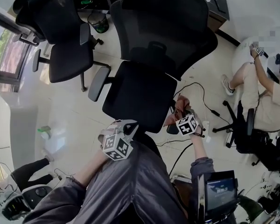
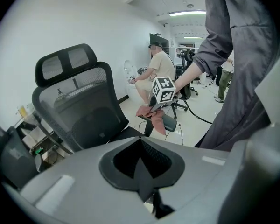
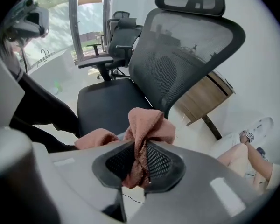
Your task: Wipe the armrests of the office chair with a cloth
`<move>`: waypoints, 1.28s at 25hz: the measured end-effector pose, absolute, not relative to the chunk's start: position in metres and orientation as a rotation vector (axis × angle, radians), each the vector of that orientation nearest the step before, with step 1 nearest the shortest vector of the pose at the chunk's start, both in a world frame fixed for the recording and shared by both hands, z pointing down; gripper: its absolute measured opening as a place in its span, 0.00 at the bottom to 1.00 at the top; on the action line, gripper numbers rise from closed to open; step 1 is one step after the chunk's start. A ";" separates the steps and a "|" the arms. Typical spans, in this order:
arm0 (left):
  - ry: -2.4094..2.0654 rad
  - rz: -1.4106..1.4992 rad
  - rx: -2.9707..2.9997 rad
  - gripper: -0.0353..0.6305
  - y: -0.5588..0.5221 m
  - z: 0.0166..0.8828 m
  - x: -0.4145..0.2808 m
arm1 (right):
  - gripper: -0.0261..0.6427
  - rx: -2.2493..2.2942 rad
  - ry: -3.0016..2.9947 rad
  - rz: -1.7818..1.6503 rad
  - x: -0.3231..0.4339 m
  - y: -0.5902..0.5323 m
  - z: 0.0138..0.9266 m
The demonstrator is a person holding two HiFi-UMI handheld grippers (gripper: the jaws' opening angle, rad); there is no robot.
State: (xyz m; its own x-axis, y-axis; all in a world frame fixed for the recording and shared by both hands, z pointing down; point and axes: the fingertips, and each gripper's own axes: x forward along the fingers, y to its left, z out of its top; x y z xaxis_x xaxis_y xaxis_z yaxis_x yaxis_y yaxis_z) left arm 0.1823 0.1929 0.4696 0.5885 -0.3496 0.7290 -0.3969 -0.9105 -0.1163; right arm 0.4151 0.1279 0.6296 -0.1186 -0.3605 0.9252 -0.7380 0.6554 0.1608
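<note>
A black mesh office chair (image 1: 144, 78) stands in front of me, its grey left armrest (image 1: 98, 83) bare. A pinkish-brown cloth (image 1: 179, 106) lies bunched over the right armrest (image 2: 170, 122), draped down its near side. My right gripper (image 1: 181, 116) is over that armrest, shut on the cloth (image 3: 147, 122); a fold is pinched between its pads. My left gripper (image 1: 126, 127) hangs by the seat's front edge, shut and holding nothing (image 2: 141, 162). From the left gripper view the cloth (image 2: 151, 113) shows under the right gripper's marker cube.
A second black chair (image 1: 60, 31) stands at the upper left by the window. A seated person (image 1: 261, 92) on another chair is at the right. Cables and a power strip (image 1: 206, 125) lie on the floor beside the right armrest. A wooden desk (image 3: 200, 97) stands behind the chair.
</note>
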 end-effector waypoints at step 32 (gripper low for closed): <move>-0.796 1.106 2.804 0.08 0.168 0.403 0.136 | 0.04 1.259 -2.152 0.210 0.284 0.145 0.388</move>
